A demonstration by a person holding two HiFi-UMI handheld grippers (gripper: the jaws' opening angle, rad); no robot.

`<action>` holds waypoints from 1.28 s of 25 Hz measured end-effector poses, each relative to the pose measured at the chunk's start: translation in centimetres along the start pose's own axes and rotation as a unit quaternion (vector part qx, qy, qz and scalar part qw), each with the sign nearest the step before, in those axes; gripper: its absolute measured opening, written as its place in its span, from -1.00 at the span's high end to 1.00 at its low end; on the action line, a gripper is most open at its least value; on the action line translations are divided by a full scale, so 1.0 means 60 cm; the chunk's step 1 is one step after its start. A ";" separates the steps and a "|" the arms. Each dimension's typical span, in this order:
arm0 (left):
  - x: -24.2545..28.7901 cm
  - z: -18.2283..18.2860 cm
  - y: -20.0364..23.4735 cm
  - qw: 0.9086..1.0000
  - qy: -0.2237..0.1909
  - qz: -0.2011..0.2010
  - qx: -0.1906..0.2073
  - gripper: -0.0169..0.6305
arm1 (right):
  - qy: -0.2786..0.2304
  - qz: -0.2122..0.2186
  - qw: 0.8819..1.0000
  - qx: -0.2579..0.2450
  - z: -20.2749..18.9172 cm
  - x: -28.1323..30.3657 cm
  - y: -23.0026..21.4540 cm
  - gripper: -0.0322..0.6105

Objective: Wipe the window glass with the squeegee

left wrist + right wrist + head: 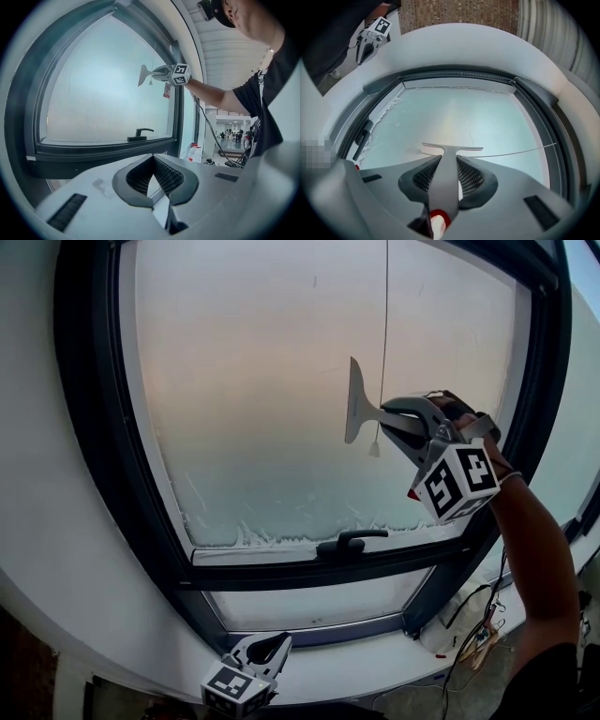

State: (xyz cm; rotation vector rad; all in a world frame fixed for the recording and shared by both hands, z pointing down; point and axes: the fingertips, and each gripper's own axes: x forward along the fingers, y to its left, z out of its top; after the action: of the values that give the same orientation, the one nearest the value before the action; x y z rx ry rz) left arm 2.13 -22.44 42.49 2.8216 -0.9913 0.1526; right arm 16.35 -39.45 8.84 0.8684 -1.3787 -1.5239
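First, the head view: my right hand-held gripper [398, 423] is clamped on the handle of the squeegee [356, 407]; its blade stands upright just ahead of the jaws and appears to lie against the window glass [253, 381]; a thin cord [385, 324] hangs down the pane just beside the jaws; the window handle [349, 542] sits well below that gripper on the lower frame; my left hand-held gripper [267, 651] hangs low by the near edge of the sill [394, 662], well apart from the squeegee.

Next, the left gripper view: the jaws are pressed together at their tips with nothing between them; the squeegee is far ahead and above, up on the glass; the window handle lies ahead and nearer.

Lastly, the right gripper view: the grey squeegee handle runs straight between the two jaw pads, which close on it from either side; the blade lies crosswise just past the tips, at the glass; whitish streaks [377, 119] edge the pane off to the left of the jaws.
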 end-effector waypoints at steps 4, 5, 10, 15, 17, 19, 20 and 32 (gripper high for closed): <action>-0.011 0.003 0.008 1.000 -0.003 0.002 0.001 0.95 | 0.010 0.000 1.000 0.000 0.003 0.000 0.000 0.63; -0.014 0.003 0.010 1.000 -0.003 0.003 0.001 0.95 | 0.012 0.000 1.000 0.002 0.004 0.000 0.000 0.63; -0.027 -0.003 0.016 1.000 -0.001 0.000 -0.002 0.95 | 0.026 0.002 1.000 0.004 0.007 0.000 0.000 0.63; -0.042 -0.004 0.027 1.000 -0.002 0.002 -0.001 0.95 | 0.011 -0.003 1.000 0.012 0.038 -0.004 -0.008 0.63; -0.050 -0.005 0.033 1.000 -0.001 0.005 0.000 0.95 | -0.016 -0.006 0.999 0.027 0.074 -0.005 -0.017 0.63; -0.059 -0.003 0.038 1.000 -0.001 0.009 0.001 0.95 | -0.046 -0.011 0.998 0.035 0.117 0.002 -0.032 0.63; -0.064 -0.002 0.041 1.000 -0.002 0.012 0.002 0.95 | -0.060 -0.014 0.997 0.037 0.141 0.008 -0.041 0.63; -0.138 0.028 0.086 0.997 -0.027 0.065 0.012 0.95 | -0.167 -0.036 0.985 0.016 0.410 0.147 -0.148 0.63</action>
State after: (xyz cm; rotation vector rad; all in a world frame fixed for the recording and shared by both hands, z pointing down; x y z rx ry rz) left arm -7.47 -21.62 40.17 2.7965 -1.1945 0.1049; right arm -10.79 -38.50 4.01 0.7103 -1.6293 -1.7670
